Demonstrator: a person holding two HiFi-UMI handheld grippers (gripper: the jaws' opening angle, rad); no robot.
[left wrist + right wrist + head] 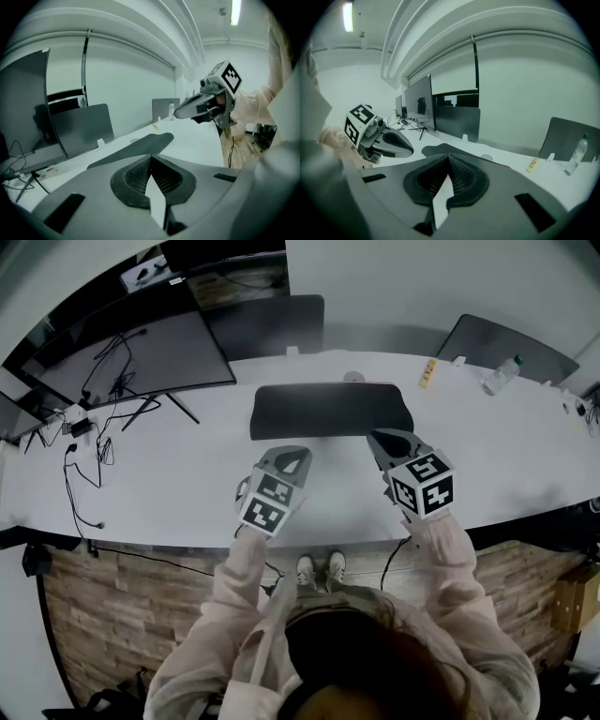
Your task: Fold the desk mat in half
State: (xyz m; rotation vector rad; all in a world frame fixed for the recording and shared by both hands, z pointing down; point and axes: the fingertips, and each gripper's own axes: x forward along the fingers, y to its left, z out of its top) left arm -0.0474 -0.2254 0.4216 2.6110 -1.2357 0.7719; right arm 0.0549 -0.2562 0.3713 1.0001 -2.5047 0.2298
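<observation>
At the middle of the head view, towards the top, the desk mat lies flat on the white counter as a dark, rounded oblong, its long side running left to right. It looks short from front to back, and a thin paler line shows along its far edge, so I judge it may already be doubled over, though no view shows two layers plainly. Just below it in the frame, the left gripper and the right gripper hover side by side, apart from the mat's near edge and off the counter. Each gripper view shows its fingers pressed together with nothing between them, and the right gripper's fingers are likewise together and empty. If the fold is made, the job now is to leave it alone: keep both tips high and clear of the near edge so nothing catches and flips the top layer. If it is not, both grippers would need to part their fingers and take matching corners together, so the mat folds squarely. A monitor stands at upper left and a bottle at upper right, both well clear.
</observation>
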